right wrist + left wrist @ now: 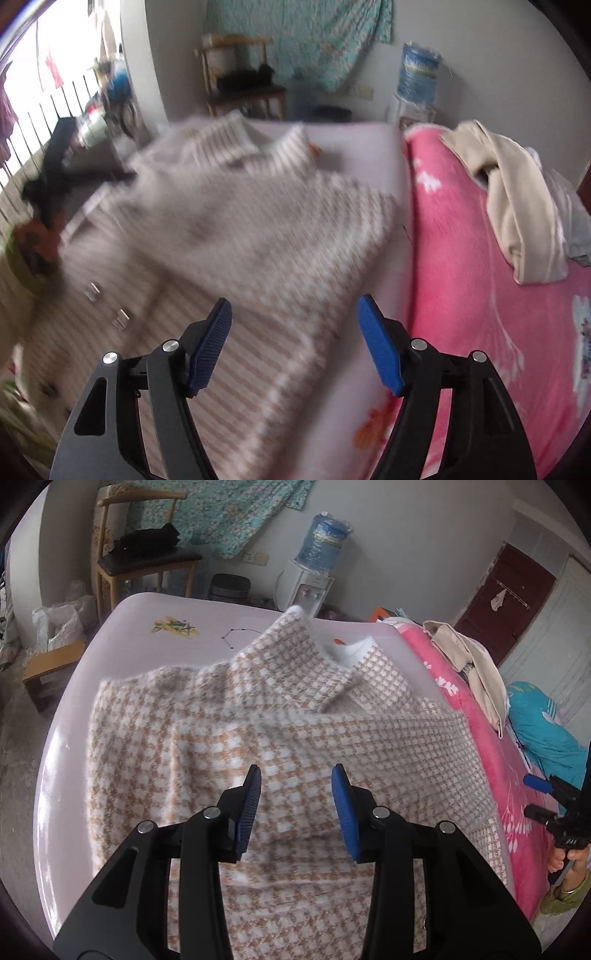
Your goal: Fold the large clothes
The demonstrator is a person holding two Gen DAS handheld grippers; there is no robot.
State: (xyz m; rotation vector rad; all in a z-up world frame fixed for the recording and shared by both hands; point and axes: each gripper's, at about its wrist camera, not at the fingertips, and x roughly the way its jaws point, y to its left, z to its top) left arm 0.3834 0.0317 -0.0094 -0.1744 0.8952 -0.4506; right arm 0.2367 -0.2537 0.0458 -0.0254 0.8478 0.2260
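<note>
Left wrist view: the fuzzy tan-and-white houndstooth coat [280, 716] lies spread under my left tool [295, 771], whose blue ribbed pads stand apart, empty. My right tool [293, 304] is likewise apart, over the coat's edge. Beneath lies a smooth lilac sheet [147, 613]; right of the tools, a pink fleece blanket [480, 295] bearing a crumpled beige garment [517, 206].

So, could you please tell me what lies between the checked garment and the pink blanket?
In the right wrist view, a bare strip of the pale sheet separates the checked garment from the pink blanket.
</note>
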